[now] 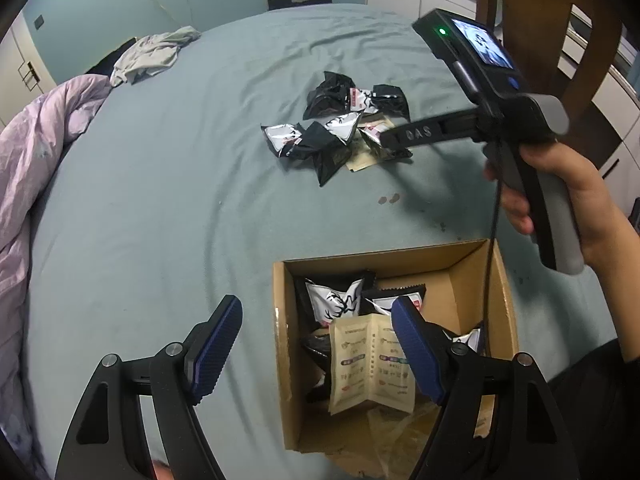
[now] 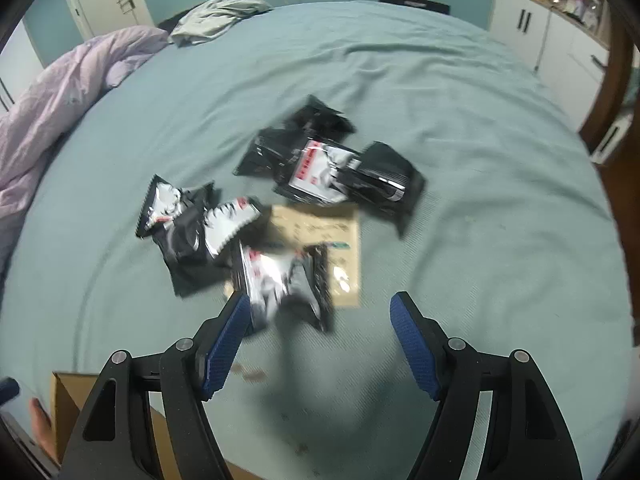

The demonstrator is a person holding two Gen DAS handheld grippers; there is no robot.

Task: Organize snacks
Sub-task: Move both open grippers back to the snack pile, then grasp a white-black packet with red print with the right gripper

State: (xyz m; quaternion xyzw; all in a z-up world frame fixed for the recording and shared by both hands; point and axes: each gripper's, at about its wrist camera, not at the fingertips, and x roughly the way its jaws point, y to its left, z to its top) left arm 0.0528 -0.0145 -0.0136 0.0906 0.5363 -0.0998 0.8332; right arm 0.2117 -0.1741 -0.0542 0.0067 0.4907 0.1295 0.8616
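The snack packets (image 2: 280, 216) are heaped on the bed (image 2: 480, 200) at frame centre. The right gripper (image 2: 320, 340) is held apart and empty, as is the left gripper (image 1: 316, 344) over the box (image 1: 502, 292). Light, crinkly, slippery wrappers are judged best pinched at a sealed edge.

Dim, flat room light. The right wrist view is motion-blurred, smearing the black-and-white foil snack packets (image 2: 276, 216); the left view is sharp. Fisheye bends the teal-sheeted bed (image 1: 160, 200) at its edges, with dark corners.
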